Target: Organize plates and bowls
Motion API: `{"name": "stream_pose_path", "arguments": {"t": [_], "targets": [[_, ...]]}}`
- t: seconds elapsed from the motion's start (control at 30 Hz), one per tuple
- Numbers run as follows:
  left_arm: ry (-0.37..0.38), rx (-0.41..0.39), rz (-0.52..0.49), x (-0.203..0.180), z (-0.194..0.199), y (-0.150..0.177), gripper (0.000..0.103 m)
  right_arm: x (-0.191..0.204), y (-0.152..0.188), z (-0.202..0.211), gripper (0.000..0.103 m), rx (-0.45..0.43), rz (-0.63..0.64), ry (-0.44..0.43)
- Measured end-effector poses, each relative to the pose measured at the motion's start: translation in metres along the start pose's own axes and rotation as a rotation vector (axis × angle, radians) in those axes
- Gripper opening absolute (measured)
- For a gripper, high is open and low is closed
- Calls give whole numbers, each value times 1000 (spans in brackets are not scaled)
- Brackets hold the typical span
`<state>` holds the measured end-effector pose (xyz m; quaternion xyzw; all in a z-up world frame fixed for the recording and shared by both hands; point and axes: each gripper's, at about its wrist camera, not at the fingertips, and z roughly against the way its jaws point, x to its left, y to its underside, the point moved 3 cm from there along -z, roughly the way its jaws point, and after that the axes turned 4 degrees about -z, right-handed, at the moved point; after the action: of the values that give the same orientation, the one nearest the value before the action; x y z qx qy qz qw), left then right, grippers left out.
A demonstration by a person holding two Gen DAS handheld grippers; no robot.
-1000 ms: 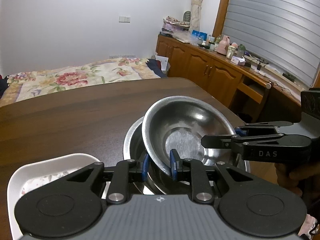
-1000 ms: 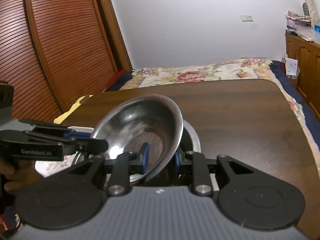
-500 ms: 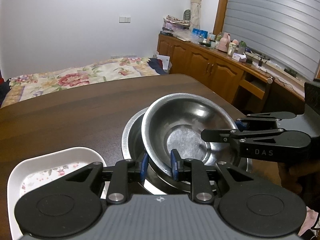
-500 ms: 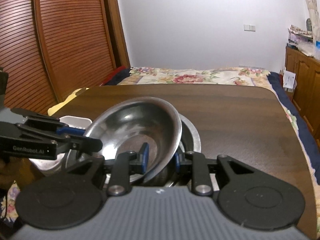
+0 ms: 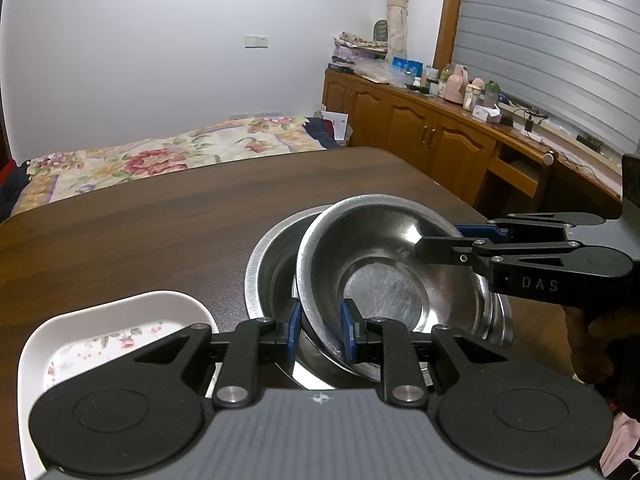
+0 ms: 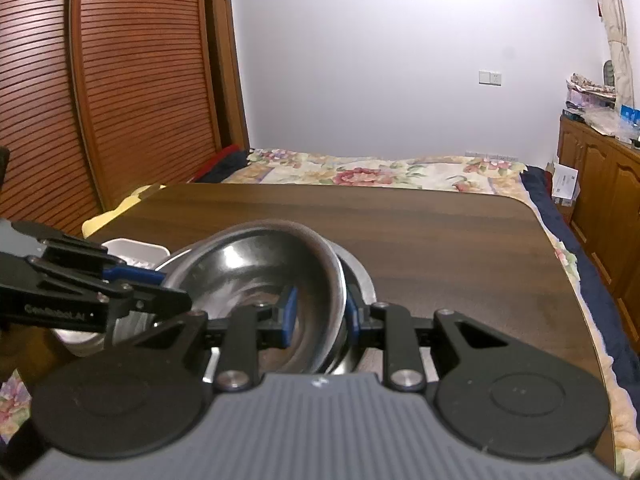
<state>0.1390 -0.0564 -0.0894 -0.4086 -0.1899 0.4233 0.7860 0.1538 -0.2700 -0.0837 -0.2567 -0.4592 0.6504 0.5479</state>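
Note:
A small steel bowl (image 5: 384,264) sits inside a larger steel bowl (image 5: 272,260) on the dark wooden table (image 5: 140,232). My left gripper (image 5: 320,330) is shut on the small bowl's near rim. My right gripper (image 5: 440,242) comes in from the right and is shut on the bowl's right rim. In the right wrist view the small bowl (image 6: 256,276) is clamped between my right gripper's pads (image 6: 318,312), with the larger bowl (image 6: 360,276) beneath; my left gripper (image 6: 156,284) holds the opposite rim. A white floral plate (image 5: 100,344) lies left of the bowls.
The table edge runs close on the right (image 6: 568,280). A bed with a floral cover (image 5: 160,156) lies beyond the table. Wooden cabinets (image 5: 420,136) line the right wall, a slatted wooden door (image 6: 100,100) the left. A white dish edge (image 6: 132,248) shows behind my left gripper.
Both grippers have lowered the small bowl deeper into the larger bowl and levelled it somewhat; both cameras tipped upward, showing more of the room.

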Motion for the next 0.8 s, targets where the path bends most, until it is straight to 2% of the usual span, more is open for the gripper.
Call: {"name": "stream_pose_path", "arguments": {"t": [0.57, 0.67, 0.7, 0.73, 0.77, 0.8], "targets": [[-32, -53, 58, 7, 8, -1, 25, -11, -3, 5, 27, -95, -55, 28], [-36, -78, 84, 7, 11, -2, 38, -14, 1, 3, 31, -105, -54, 37], [-39, -89, 91, 6, 12, -1, 46, -14, 2, 3, 33, -109, -54, 38], [-48, -95, 93, 5, 13, -1, 54, -14, 4, 2, 39, -113, -53, 38], [-59, -99, 91, 3, 14, -3, 56, -14, 5, 0, 44, -118, -54, 38], [-73, -105, 86, 1, 14, -2, 60, -15, 7, -1, 45, -122, -57, 34]]}}
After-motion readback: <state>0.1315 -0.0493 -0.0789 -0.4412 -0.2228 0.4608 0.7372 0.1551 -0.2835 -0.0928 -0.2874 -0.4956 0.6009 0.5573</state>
